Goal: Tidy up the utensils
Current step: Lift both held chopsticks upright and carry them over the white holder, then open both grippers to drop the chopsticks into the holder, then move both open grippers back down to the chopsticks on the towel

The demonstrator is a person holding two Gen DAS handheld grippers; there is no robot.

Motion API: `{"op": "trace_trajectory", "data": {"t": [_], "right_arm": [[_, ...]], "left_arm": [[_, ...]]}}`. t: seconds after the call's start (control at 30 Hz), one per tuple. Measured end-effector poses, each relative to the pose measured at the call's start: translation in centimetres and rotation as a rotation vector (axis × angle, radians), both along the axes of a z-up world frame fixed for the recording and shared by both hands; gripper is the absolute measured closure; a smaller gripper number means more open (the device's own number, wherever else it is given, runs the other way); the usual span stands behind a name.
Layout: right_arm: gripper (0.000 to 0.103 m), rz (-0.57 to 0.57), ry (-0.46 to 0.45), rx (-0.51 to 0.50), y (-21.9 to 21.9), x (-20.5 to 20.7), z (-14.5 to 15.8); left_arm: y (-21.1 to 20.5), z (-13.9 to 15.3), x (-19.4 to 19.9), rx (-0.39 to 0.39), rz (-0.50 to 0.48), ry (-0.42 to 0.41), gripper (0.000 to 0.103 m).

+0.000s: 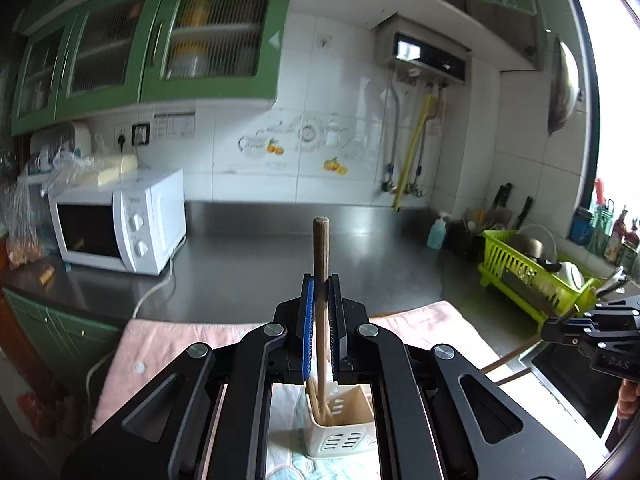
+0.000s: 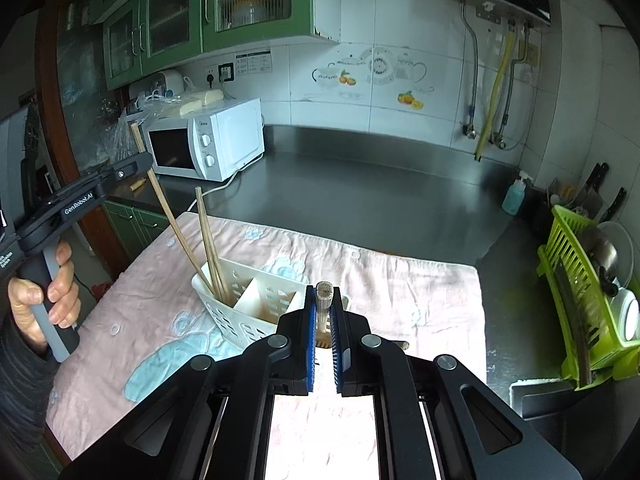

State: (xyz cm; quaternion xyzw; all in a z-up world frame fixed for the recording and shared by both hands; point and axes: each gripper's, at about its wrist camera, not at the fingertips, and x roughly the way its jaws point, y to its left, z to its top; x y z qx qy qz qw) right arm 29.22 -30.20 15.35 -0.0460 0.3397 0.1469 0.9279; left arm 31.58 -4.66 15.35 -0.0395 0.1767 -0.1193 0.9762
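Observation:
A white slotted utensil holder (image 2: 256, 304) stands on a pink towel (image 2: 400, 284), with two chopsticks (image 2: 210, 240) leaning in its left compartment. It also shows in the left wrist view (image 1: 340, 432). My left gripper (image 1: 321, 284) is shut on a wooden chopstick (image 1: 321, 248) whose lower end is in the holder; in the right wrist view this gripper (image 2: 132, 168) is at the left. My right gripper (image 2: 323, 300) is shut on a pale wooden chopstick (image 2: 323, 296) just above the holder's right side. In the left wrist view it (image 1: 560, 328) holds chopsticks (image 1: 508, 364) at the right edge.
A white microwave (image 2: 208, 144) sits at the back left of the dark steel counter (image 2: 380, 184). A green dish rack (image 2: 588, 308) with dishes stands at the right, with a blue soap bottle (image 2: 514, 196) and knives behind it. A sink edge (image 1: 568, 392) lies right of the towel.

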Motion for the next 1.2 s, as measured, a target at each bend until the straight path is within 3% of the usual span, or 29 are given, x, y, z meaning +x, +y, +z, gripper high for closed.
{"op": "trace_trajectory", "data": {"t": [0.23,0.33,0.57,0.7,0.77,0.93,1.2], "right_arm": [[0.095,0.007,0.023,0.022,0.3,0.9,-1.3],[0.095,0.0,0.007,0.012,0.5,0.7,-1.4],[0.087,-0.022,-0.06,0.032,-0.1,-2.0,-0.2],[0.08,-0.021,-0.094,0.049,-0.1,-5.1,0.0],[0.079,-0.02,-0.103,0.043,0.3,-7.0,-0.5],[0.079,-0.005,-0.09,0.054,1.3,-11.5,-3.4],[0.079,-0.011,0.01,0.108,3.1,-18.2,-10.9]], "left_arm": [[0.2,-1.9,1.3,-0.003,-0.009,0.055,0.097],[0.3,-2.0,1.1,-0.004,-0.013,0.062,0.093],[0.8,-1.3,-1.7,0.013,-0.011,0.038,0.071],[1.4,-1.3,-4.7,0.024,-0.009,0.029,0.066],[1.6,-1.6,-6.2,0.032,-0.007,0.033,0.056],[2.1,-3.3,-10.2,0.054,-0.014,0.059,0.056],[2.6,-7.3,-15.8,0.091,-0.016,0.094,0.053]]}}
